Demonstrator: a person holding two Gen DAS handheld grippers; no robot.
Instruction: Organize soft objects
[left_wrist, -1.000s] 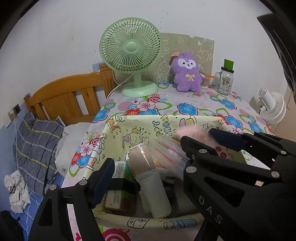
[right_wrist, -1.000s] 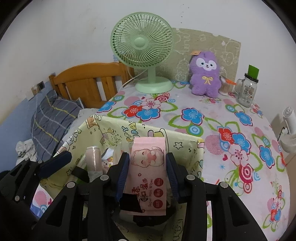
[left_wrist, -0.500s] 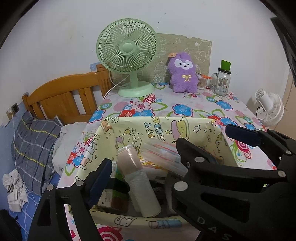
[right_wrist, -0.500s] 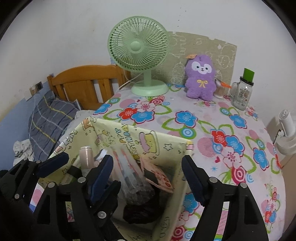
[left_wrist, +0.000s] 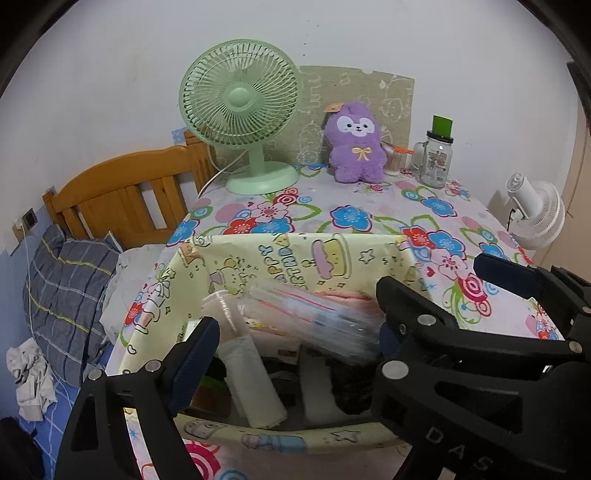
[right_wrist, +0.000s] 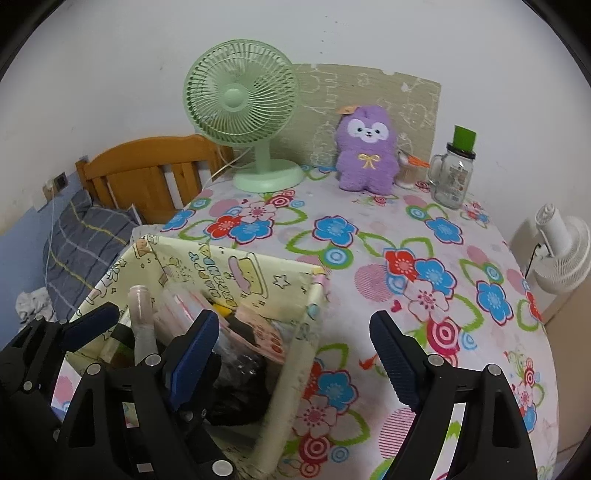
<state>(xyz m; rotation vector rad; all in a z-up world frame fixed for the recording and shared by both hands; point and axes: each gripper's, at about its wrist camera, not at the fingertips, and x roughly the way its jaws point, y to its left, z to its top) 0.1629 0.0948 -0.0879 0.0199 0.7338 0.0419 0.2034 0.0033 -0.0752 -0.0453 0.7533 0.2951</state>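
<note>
A yellow cartoon-print fabric bin (left_wrist: 280, 254) (right_wrist: 236, 273) stands at the near left of the table, full of soft packs, a white roll (left_wrist: 255, 380) and a clear bag (left_wrist: 314, 314). The pink wipes pack (right_wrist: 258, 332) lies inside it. A purple plush toy (left_wrist: 356, 144) (right_wrist: 367, 149) sits at the far side of the table. My left gripper (left_wrist: 295, 350) is open over the bin. My right gripper (right_wrist: 291, 354) is open and empty above the bin's right edge.
A green desk fan (right_wrist: 243, 114) stands at the back of the flowered tablecloth (right_wrist: 424, 258). A glass jar with a green lid (right_wrist: 452, 173) is at the back right. A white fan (right_wrist: 561, 251) is off the table's right. A wooden bed frame (right_wrist: 147, 173) and grey pillow (left_wrist: 66, 295) lie left.
My right gripper opened and let the pink wipes pack drop into the bin, then drew back to the right. The left gripper stayed open and shifted slightly.
</note>
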